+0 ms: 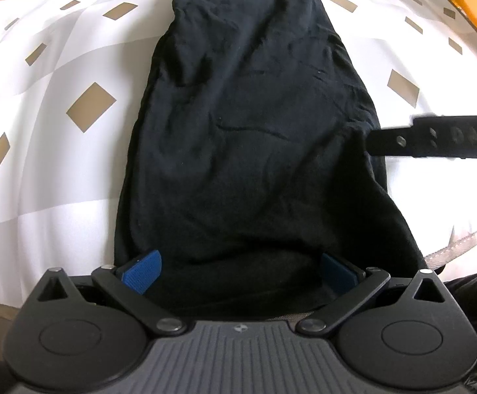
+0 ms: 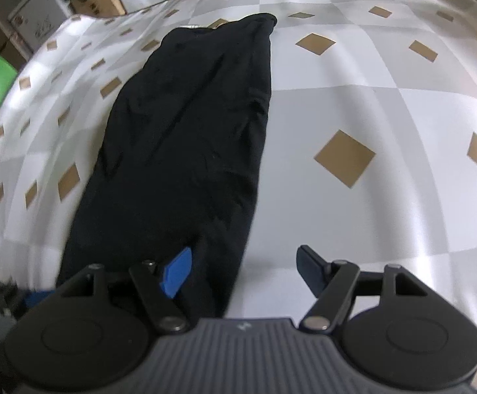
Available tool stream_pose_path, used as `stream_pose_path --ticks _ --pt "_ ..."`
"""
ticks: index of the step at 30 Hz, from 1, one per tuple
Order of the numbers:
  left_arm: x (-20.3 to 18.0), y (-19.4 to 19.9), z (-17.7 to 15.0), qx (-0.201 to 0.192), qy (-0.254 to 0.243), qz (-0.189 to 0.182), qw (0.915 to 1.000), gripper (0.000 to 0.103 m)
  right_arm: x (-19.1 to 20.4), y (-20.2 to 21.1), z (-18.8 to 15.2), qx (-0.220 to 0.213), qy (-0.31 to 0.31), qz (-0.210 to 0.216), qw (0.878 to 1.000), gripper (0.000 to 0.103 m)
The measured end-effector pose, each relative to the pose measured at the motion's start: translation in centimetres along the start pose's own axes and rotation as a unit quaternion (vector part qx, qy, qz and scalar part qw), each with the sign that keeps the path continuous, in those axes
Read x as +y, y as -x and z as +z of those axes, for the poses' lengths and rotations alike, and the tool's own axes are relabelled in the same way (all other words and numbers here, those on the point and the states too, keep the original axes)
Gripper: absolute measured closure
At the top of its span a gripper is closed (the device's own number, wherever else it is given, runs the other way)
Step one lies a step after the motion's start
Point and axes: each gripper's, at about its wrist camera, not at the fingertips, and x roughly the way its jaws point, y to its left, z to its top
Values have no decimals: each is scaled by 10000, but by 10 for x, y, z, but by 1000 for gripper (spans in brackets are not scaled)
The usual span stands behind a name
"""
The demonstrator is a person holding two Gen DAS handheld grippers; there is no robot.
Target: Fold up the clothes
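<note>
The black garment [image 1: 248, 138] lies as a long, narrow strip on the checked sheet [image 1: 58, 124], running from the near edge, right under your hands, away to the far side.

Your left gripper [image 1: 240, 271] stands spread over the near end of the strip, a blue pad on each side of the raised cloth; the pads do not seem to press it.

Your right gripper [image 2: 243, 271] is spread too. Its left pad sits over the garment's right edge [image 2: 258, 151], while its right pad hangs above bare sheet, so nothing is pinched.

The risks from here:

- If you close the right gripper where it is, you may catch only the top layer of the edge, or bunch up the sheet with it, and the fold would then peel apart as you lift.
- The left gripper straddles a thick bulge, so a shallow bite could slip off.
- If the two hands lift unevenly, the strip will skew.
- The wrinkles along the middle could also get pressed into the fold.
</note>
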Motion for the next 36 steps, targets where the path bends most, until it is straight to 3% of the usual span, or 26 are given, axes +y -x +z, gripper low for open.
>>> stream_pose_path --ticks 4,6,9,13,23,29,36 --pt "1 0 1 12 -31 -11 10000 0 14 -10 -6 147 429 -355 9983 33" --pt "1 0 1 12 -31 -20 10000 0 24 -13 -10 219 860 -744 9933 32" --pt "1 0 2 15 -27 1 10000 0 24 -10 -15 296 1006 -885 9905 31" --pt "0 -1 3 19 -51 41 10000 0 13 -7 -22 580 885 -916 9902 23" --pt "1 -2 4 31 -106 73 9999 0 12 4 -43 747 1060 -1192 9844 21" --pt "11 7 9 -228 272 -97 9993 0 10 22 -43 311 836 -803 9928 24" --pt "15 -4 10 -42 295 272 9992 0 17 5 -49 621 1095 -857 9883 23"
